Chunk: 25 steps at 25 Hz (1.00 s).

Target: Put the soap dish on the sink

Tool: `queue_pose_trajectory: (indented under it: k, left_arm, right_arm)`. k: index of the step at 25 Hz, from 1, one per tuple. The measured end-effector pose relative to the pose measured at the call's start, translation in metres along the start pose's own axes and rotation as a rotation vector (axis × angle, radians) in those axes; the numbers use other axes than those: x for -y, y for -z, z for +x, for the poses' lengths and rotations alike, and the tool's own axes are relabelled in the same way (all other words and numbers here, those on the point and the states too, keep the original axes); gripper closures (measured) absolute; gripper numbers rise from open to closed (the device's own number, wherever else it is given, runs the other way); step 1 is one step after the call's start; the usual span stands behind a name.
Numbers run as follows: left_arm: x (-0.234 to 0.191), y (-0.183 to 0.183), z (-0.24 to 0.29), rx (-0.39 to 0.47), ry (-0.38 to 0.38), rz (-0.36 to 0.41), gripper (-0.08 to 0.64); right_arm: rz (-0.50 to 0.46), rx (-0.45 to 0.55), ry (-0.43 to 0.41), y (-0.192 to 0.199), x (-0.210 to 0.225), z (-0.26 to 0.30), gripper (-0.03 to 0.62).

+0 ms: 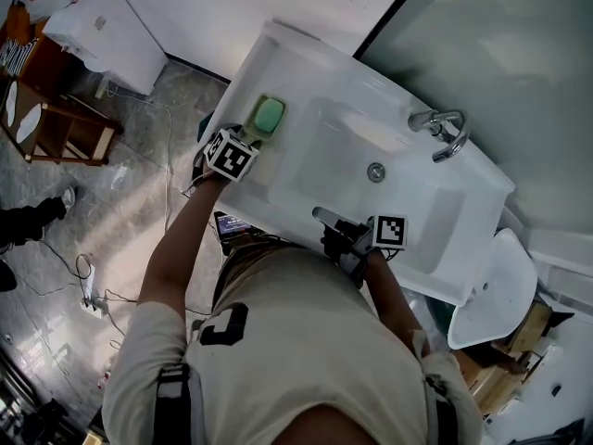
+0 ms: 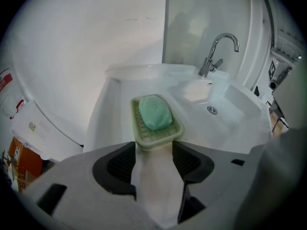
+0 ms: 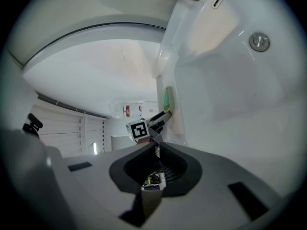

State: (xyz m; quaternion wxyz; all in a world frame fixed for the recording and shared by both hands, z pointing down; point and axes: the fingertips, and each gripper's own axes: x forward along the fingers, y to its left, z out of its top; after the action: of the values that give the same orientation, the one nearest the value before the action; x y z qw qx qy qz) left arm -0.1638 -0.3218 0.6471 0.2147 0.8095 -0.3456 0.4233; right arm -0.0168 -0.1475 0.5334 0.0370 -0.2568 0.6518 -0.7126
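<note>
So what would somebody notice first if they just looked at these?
The green soap in its pale soap dish, sitting on the left rim of the white sink, catches the eye first. The left gripper has its jaws apart right at the dish's near end. Behind the basin stands a shiny curved faucet.

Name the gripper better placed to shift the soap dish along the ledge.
Left. The left gripper faces the soap dish, jaws apart at its near edge. The right gripper is shut, at the sink front, away from it.
</note>
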Motion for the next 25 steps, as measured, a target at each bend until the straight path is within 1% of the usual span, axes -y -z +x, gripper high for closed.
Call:
queue_pose_trajectory:
  k: [5, 9, 13, 16, 21, 25]
  left_arm:
    - [0.0, -0.002, 0.005, -0.007, 0.036, -0.029, 0.305]
    - [-0.001, -0.006, 0.005, 0.007, 0.036, -0.036, 0.305]
    - [-0.005, -0.009, 0.001, 0.007, 0.014, -0.044, 0.305]
    - [-0.003, -0.007, 0.007, 0.01, 0.031, -0.063, 0.307]
    - [-0.014, -0.007, 0.005, 0.005, -0.005, -0.069, 0.31]
    - [-0.013, -0.008, 0.007, 0.009, -0.009, -0.088, 0.314]
  right_arm:
    - [-0.028, -0.01, 0.026, -0.002, -0.001, -0.001, 0.566]
    - [-0.041, 0.0, 0.007, -0.001, -0.006, 0.002, 0.566]
    - [-0.048, -0.006, 0.006, 0.003, -0.007, 0.003, 0.566]
    - [-0.065, -0.011, -0.001, 0.005, -0.009, 0.005, 0.566]
    - [-0.05, 0.005, -0.01, 0.008, -0.012, 0.006, 0.566]
    - [-0.049, 0.027, -0.016, 0.007, -0.011, 0.003, 0.566]
